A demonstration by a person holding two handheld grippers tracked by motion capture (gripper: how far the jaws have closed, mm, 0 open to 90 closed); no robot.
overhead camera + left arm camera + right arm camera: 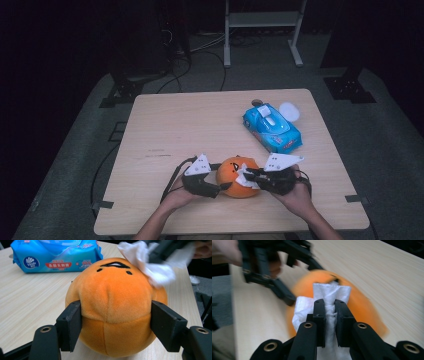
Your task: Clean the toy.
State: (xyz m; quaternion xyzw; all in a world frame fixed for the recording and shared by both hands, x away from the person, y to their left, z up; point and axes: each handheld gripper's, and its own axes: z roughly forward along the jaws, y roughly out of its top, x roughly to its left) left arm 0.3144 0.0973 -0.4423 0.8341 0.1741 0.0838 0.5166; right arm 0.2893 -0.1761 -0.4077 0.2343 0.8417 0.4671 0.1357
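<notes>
An orange round plush toy (231, 176) with a small black face sits on the wooden table (170, 125) near its front edge. My left gripper (221, 186) comes at it from the left, and in the left gripper view its black pads (70, 325) press into both sides of the plush toy (112, 302). My right gripper (249, 175) is shut on a crumpled white wipe (245, 180) and holds it against the toy's right upper side. In the right gripper view the jaws (330, 308) pinch the wipe (329, 292) in front of the blurred orange toy (364, 312).
A blue pack of wet wipes (272, 127) lies at the back right of the table, with a round white lid (289, 111) just behind it. A grey metal stand (262, 20) is on the floor beyond the table.
</notes>
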